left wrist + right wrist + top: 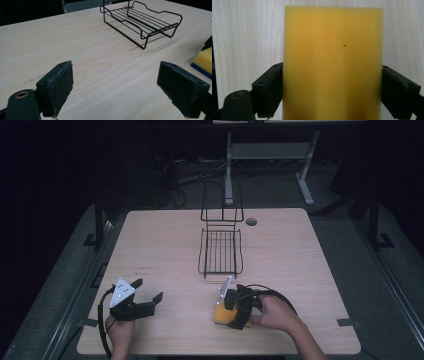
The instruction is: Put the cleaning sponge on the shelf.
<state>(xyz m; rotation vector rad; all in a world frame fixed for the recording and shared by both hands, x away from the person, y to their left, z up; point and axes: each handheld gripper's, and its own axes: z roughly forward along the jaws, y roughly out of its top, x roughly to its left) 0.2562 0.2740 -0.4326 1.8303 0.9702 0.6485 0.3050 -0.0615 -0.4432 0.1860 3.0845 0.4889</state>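
The yellow sponge (333, 62) lies flat on the near right of the wooden table (165, 245). The right gripper (239, 309) has its jaws touching both sides of it. Squeeze gently and lift straight up. The left gripper (145, 295) waits, jaws spread wide. The wire rack (220, 251) stands farther back. I see no writing.

Right gripper (231, 306) sits over the yellow sponge (223, 314) at 5 o'clock; left gripper (150, 296) at 7 o'clock, jaws apart; wire rack (220, 251) at centre.
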